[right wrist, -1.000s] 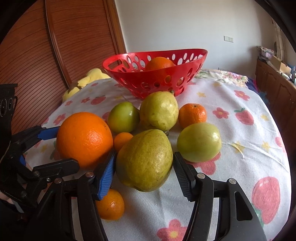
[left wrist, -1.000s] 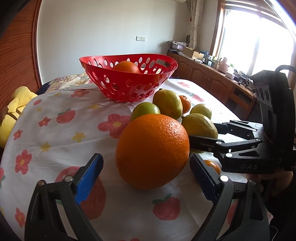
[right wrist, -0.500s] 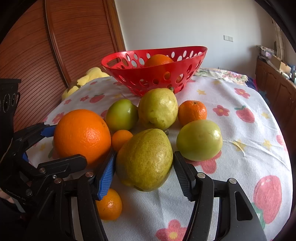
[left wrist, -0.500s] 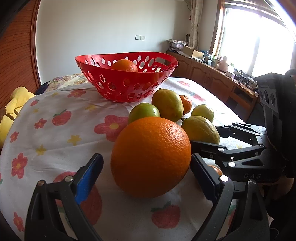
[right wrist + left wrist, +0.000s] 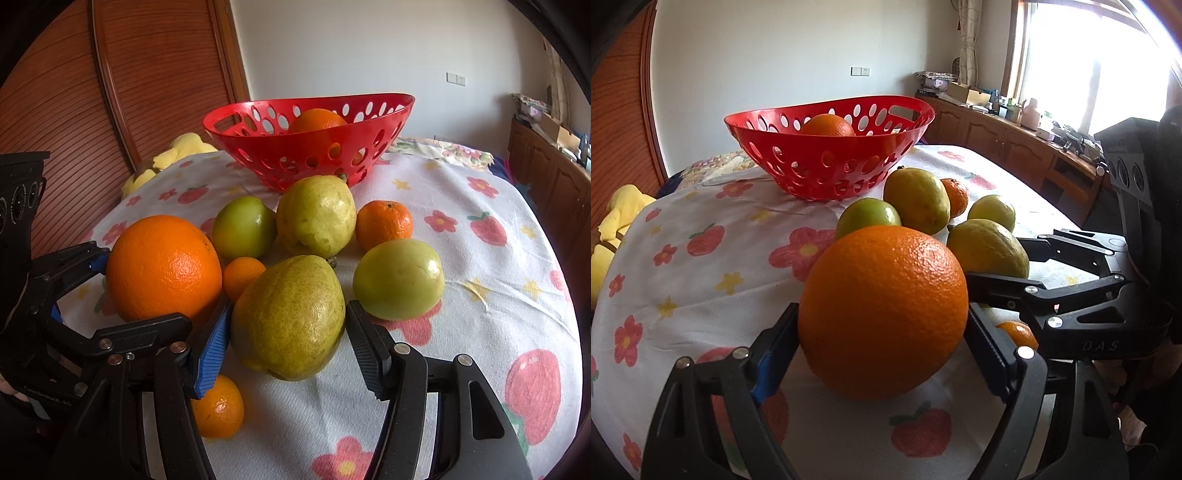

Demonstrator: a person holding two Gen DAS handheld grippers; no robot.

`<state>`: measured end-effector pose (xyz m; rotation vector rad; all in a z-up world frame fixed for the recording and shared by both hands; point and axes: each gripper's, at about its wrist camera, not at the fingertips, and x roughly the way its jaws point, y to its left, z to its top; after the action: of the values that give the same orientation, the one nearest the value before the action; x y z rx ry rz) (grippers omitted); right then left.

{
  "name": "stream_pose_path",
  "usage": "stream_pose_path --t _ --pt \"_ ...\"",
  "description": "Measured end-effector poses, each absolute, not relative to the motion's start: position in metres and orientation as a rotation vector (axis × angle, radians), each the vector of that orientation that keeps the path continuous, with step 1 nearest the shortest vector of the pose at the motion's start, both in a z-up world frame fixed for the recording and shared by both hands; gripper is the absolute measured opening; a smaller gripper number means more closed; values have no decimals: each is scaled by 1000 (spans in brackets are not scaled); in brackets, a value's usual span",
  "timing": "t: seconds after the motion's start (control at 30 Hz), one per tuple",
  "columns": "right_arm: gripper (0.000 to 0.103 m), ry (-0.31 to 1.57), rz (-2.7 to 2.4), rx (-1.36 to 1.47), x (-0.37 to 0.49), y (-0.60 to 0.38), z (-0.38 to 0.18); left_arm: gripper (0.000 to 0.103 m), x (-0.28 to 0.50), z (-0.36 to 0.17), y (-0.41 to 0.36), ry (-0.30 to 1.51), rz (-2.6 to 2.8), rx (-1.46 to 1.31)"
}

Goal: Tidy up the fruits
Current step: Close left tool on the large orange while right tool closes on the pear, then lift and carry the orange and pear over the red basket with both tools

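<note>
My left gripper (image 5: pixel 882 347) is shut on a large orange (image 5: pixel 882 310), both pads pressed to its sides; the orange also shows in the right wrist view (image 5: pixel 164 267). My right gripper (image 5: pixel 288 339) straddles a yellow-green pear (image 5: pixel 290 315) on the cloth, its pads touching or nearly touching the pear's sides. The pear also shows in the left wrist view (image 5: pixel 988 253). A red perforated basket (image 5: pixel 827 170) stands at the back of the table with one orange (image 5: pixel 827 127) in it.
Loose on the flowered tablecloth (image 5: pixel 498 280): a second pear (image 5: pixel 316 216), two green round fruits (image 5: pixel 243 227) (image 5: pixel 399 278), and three small mandarins (image 5: pixel 384 225) (image 5: pixel 240 277) (image 5: pixel 218 410). A yellow soft toy (image 5: pixel 617 214) lies at the left edge. Wooden cabinets (image 5: pixel 1015 147) line the right.
My left gripper's jaws have closed from wide open onto the large orange. My right gripper has moved slightly closer around the pear.
</note>
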<state>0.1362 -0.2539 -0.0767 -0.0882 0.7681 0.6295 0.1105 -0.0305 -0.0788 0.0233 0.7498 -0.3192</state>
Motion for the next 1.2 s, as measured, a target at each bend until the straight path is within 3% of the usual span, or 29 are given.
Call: stream_pose_path --t 0.67,1.2 --pt "63 771 631 -98 135 -251 -78 83 100 -74 -15 747 -308 -26" --pt "62 736 612 -93 134 -254 -72 83 99 -37 5 660 -290 -41"
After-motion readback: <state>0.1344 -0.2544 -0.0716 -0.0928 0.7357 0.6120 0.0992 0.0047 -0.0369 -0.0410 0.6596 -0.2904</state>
